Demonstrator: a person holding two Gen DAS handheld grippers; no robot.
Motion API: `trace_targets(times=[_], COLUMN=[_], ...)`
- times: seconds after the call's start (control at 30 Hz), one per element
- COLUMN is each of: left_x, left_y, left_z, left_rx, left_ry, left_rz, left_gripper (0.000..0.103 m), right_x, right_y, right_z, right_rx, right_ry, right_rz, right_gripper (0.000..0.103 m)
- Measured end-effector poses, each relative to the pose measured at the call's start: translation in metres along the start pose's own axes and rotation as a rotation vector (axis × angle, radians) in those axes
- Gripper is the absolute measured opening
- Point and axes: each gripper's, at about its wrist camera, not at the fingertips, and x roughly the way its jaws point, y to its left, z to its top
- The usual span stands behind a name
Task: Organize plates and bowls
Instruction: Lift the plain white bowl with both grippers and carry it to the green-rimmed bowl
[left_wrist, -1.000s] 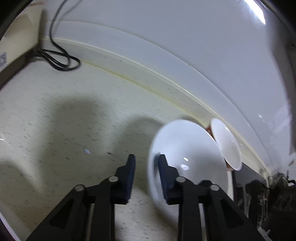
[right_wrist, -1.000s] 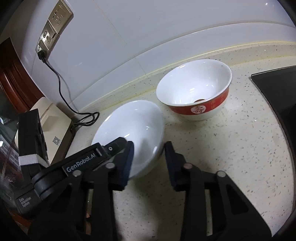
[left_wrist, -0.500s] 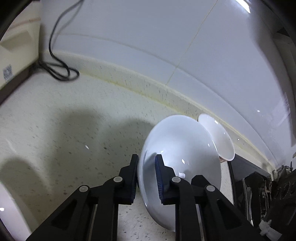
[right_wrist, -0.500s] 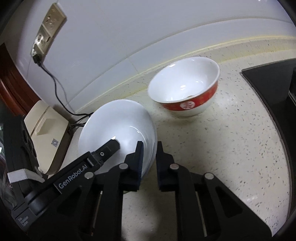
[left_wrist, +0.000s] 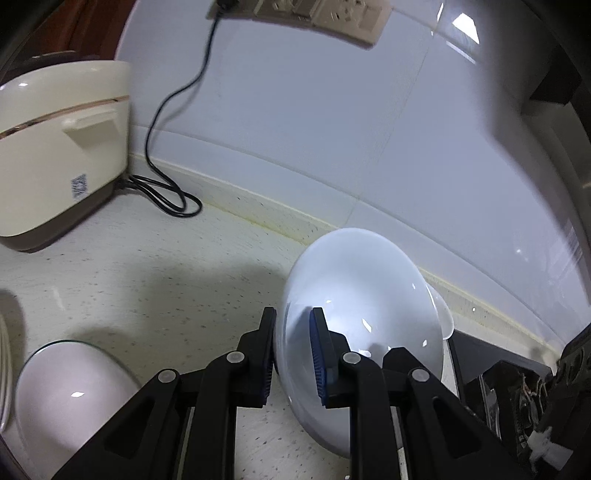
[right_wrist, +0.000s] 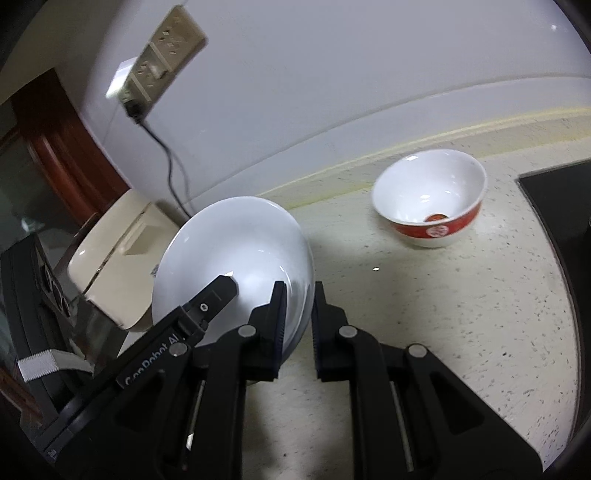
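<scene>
A plain white bowl (left_wrist: 365, 295) is held tilted above the speckled counter by both grippers. My left gripper (left_wrist: 293, 354) is shut on its near rim. In the right wrist view the same white bowl (right_wrist: 236, 251) is gripped at its right rim by my right gripper (right_wrist: 299, 314), also shut on it. The left gripper's finger (right_wrist: 210, 295) shows inside the bowl there. A red-and-white bowl (right_wrist: 430, 197) stands upright on the counter further right, apart from both grippers. Another white dish (left_wrist: 70, 398) lies at the lower left in the left wrist view.
A cream rice cooker (left_wrist: 55, 147) stands at the left against the wall, its black cord (left_wrist: 166, 110) running up to a wall socket (left_wrist: 314, 14). A black cooktop (right_wrist: 561, 214) lies at the right. The counter (right_wrist: 443, 314) meets the tiled wall behind.
Both grippers closed on the white bowl's rim and lifted it, tilting it up and moving it left, away from the red-and-white bowl.
</scene>
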Motion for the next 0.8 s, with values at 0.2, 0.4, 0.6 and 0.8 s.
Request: trace_targets(times=[0.2,0.4,0.6,0.8], left_x=[-0.023,-0.033,-0.054,-0.066], left_y=[0.014,0.026,0.029,0.044], left_z=[-0.006,-0.007,-0.011,-0.021], left_rx=[-0.036,-0.072,-0.079,-0.102], left_ry=[-0.079,-0.103,-0.152,-0.172], left_rz=[0.014,0.032,0.064,0.120], left_gripper=[0.019,0.019,0.019,0.019], right_x=[-0.003,0.000,-0.003,-0.002], right_y=[0.015,0.029,0.043,0.062], right_z=[-0.006,-0.008,-0.013,-0.020], right_rx=[-0.046,-0.079,-0.120,-0.181], right_ry=[0.000,0.008,0.006,0.032], right_rz=[0.045,0.071,0.112,0.139], right_gripper=[0.015,0.015,0.015,0.015])
